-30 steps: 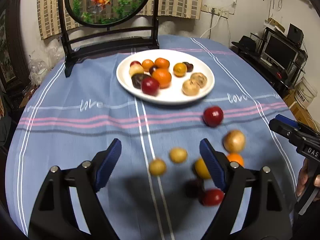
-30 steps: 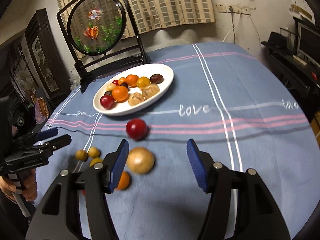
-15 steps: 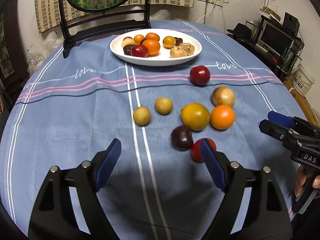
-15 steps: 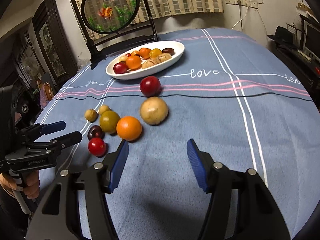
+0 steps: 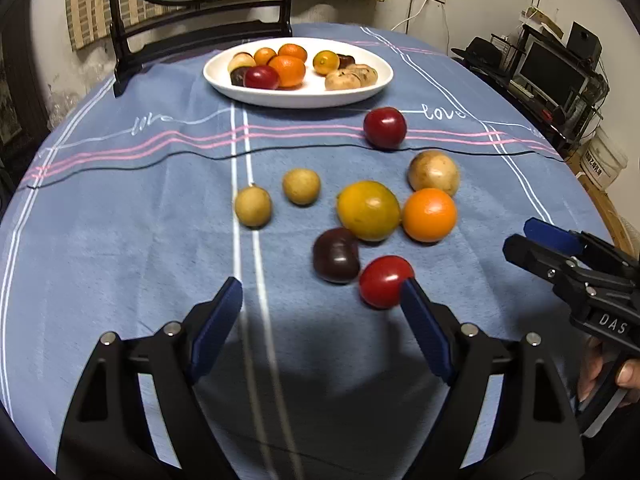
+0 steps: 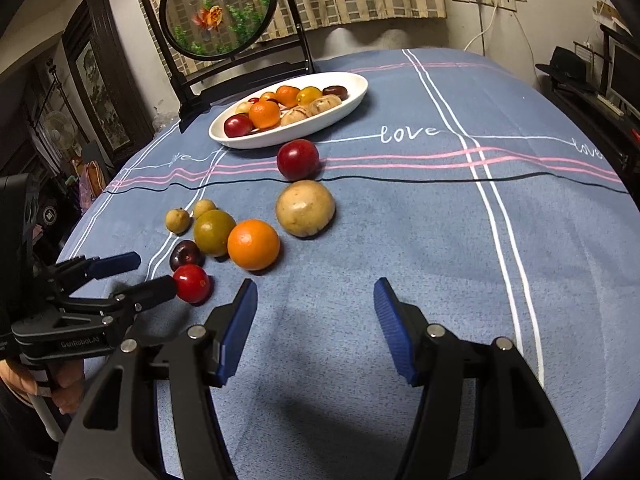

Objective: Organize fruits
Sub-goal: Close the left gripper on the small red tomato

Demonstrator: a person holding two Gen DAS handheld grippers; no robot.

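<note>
A white plate with several fruits sits at the far side of the blue tablecloth. Loose fruits lie nearer: a red tomato, a dark plum, a yellow-green citrus, an orange, a tan round fruit, a red plum and two small tan fruits. My left gripper is open, its right finger just beside the tomato. My right gripper is open and empty, near the orange.
A round fish-painting screen on a black stand stands behind the plate. A desk with a monitor is off the table's right edge. The right gripper also shows in the left wrist view.
Both grippers have pulled back toward me and lowered. The loose fruits now lie ahead of the fingers, and the left gripper's right finger has come beside the tomato.
</note>
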